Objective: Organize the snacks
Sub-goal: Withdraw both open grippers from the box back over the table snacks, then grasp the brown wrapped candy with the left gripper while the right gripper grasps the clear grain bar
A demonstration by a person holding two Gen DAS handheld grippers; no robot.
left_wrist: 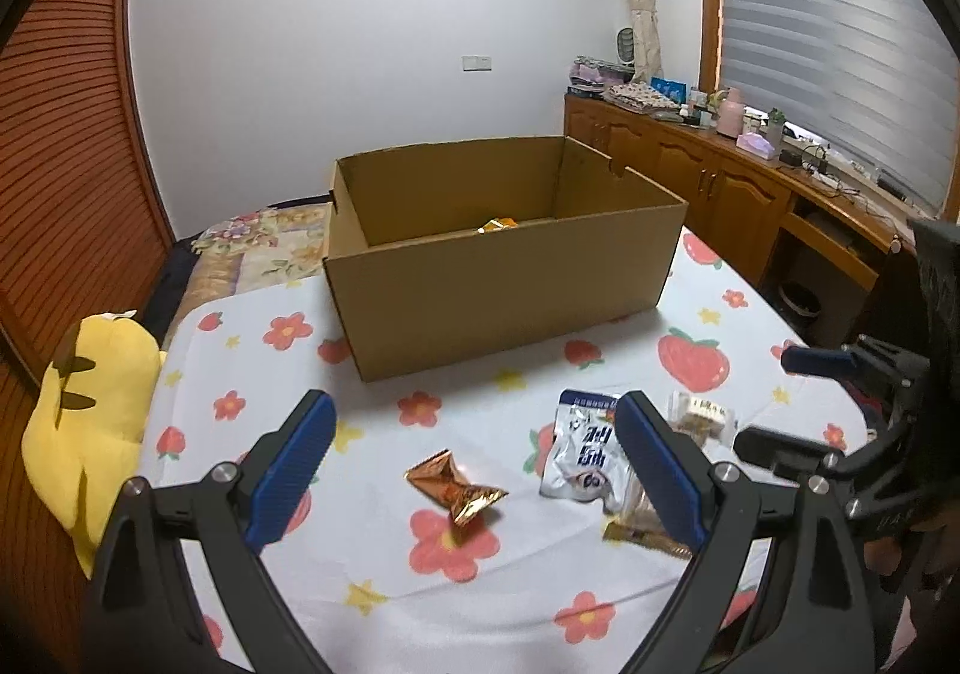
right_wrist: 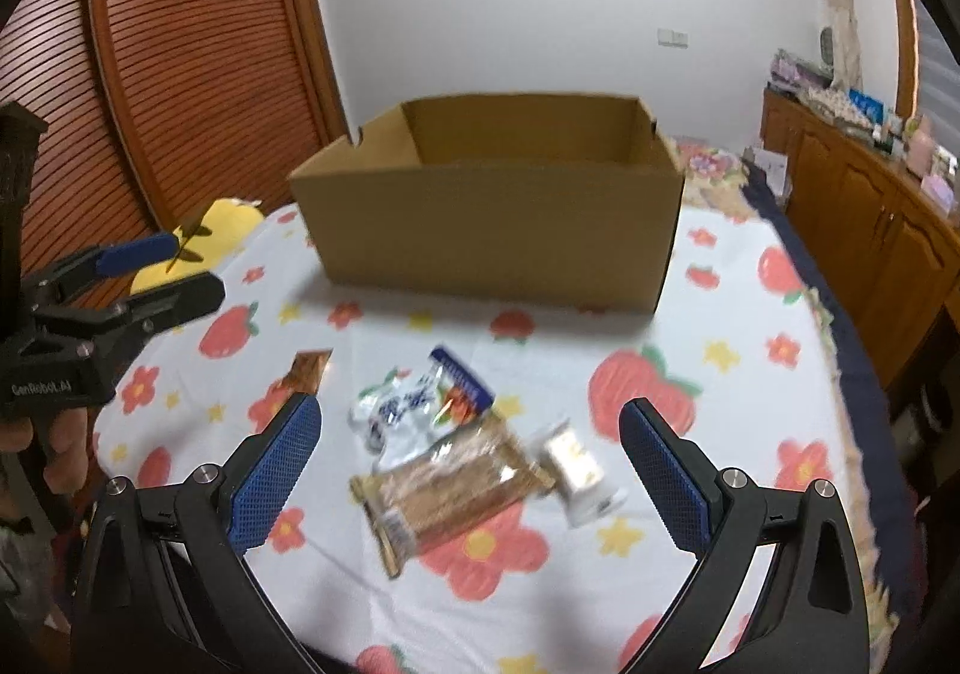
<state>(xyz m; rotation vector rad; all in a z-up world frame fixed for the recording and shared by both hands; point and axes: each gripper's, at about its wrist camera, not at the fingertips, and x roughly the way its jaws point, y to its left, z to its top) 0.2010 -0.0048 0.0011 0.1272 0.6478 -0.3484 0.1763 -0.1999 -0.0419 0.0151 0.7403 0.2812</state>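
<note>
Both grippers hang with jaws wide apart over loose snacks on a flowered tablecloth, a cardboard box behind them.

Nearest, the left gripper (left_wrist: 474,473) holds nothing; a copper-foil candy (left_wrist: 457,488) lies on the tablecloth (left_wrist: 252,374) between its fingers. To its right, the empty right gripper (right_wrist: 471,473) frames a clear biscuit pack (right_wrist: 444,494) overlapping a white-and-blue pouch (right_wrist: 414,407), with a small white wafer packet (right_wrist: 576,464) just beside them. Nothing blocks either tool from these snacks. Beyond stands the open cardboard box (left_wrist: 498,278). Only the left wrist view looks over its rim to an orange packet (left_wrist: 498,224) inside; in the right wrist view the near wall hides the floor. A yellow plush toy (left_wrist: 90,410) sits at the table's left edge, and a cluttered wooden sideboard (left_wrist: 720,176) lines the window wall. The right wrist view alone shows a hand (right_wrist: 42,446) gripping the left tool's handle.
</note>
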